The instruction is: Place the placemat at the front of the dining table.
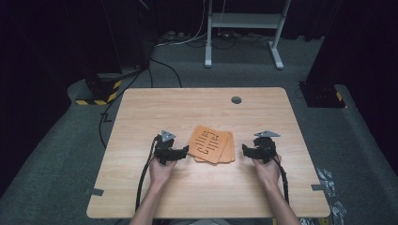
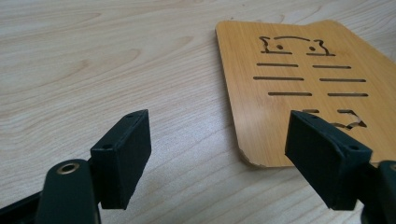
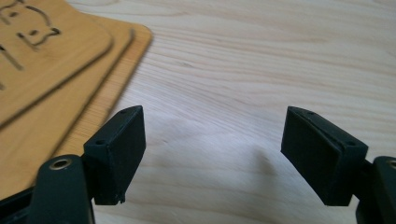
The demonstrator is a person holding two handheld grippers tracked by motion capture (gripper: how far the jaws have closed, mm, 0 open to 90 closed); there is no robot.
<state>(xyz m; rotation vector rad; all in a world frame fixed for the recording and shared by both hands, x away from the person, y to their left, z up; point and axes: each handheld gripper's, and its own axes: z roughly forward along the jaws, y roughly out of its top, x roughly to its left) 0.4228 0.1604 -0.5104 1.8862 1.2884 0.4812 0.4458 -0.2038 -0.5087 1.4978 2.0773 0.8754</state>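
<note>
Two thin orange wooden boards (image 1: 212,144) lie stacked in the middle of the table, the top one cut with slots and small figures. My left gripper (image 1: 184,151) rests just left of the stack, pointing at it. In the left gripper view the top board (image 2: 308,84) lies ahead, its near corner by the right jaw, and the left gripper (image 2: 229,154) is open with bare table between its jaws. My right gripper (image 1: 246,151) sits just right of the stack. In the right gripper view the right gripper (image 3: 212,156) is open and empty, with both boards (image 3: 56,74) at upper left.
The light wooden table (image 1: 141,117) has a round grey grommet (image 1: 236,100) near its far edge. Tape tabs (image 1: 94,191) mark the near corners. Beyond the table stand a white desk frame (image 1: 244,28) and cables on grey carpet.
</note>
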